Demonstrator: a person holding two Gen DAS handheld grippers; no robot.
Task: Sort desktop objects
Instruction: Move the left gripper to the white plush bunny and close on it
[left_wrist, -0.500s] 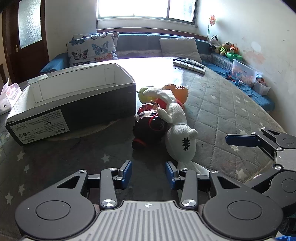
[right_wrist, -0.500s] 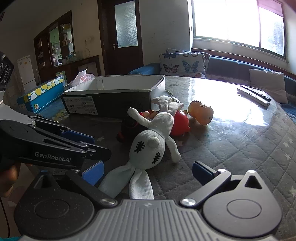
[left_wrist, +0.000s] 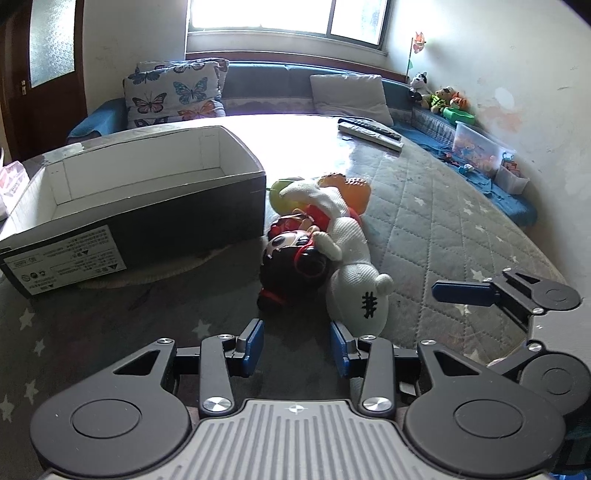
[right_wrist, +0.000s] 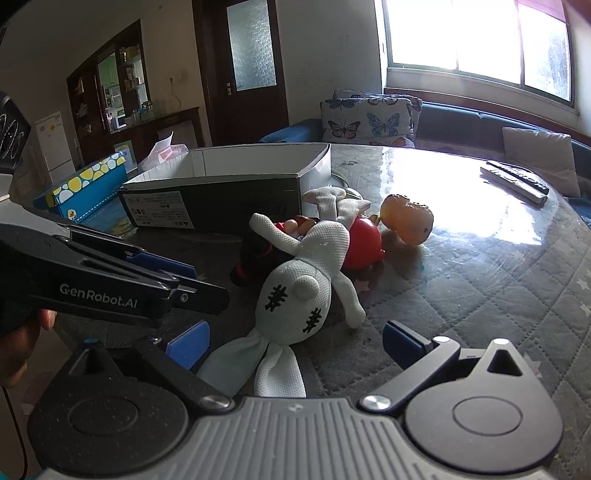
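Note:
A pile of toys lies on the quilted table beside an open black cardboard box (left_wrist: 147, 218) with a white inside. The pile holds a white plush rabbit (left_wrist: 354, 273) (right_wrist: 306, 280), a black and red doll (left_wrist: 295, 258), a red round toy (right_wrist: 364, 242), an orange toy (right_wrist: 408, 218) and a yellow-green toy (left_wrist: 280, 194). My left gripper (left_wrist: 297, 343) is open and empty, just short of the doll and the rabbit's head. My right gripper (right_wrist: 291, 341) is open, with the rabbit's long ears lying between its fingers. It also shows in the left wrist view (left_wrist: 461, 291).
Two remote controls (left_wrist: 369, 133) lie at the table's far side. A blue dotted box (right_wrist: 85, 188) and a tissue pack (right_wrist: 166, 149) sit left of the cardboard box. A sofa with cushions runs behind the table. Plastic bins with small toys (left_wrist: 480, 151) stand at the right.
Both grippers have edged slightly forward toward the toy pile. The toys and box have not moved.

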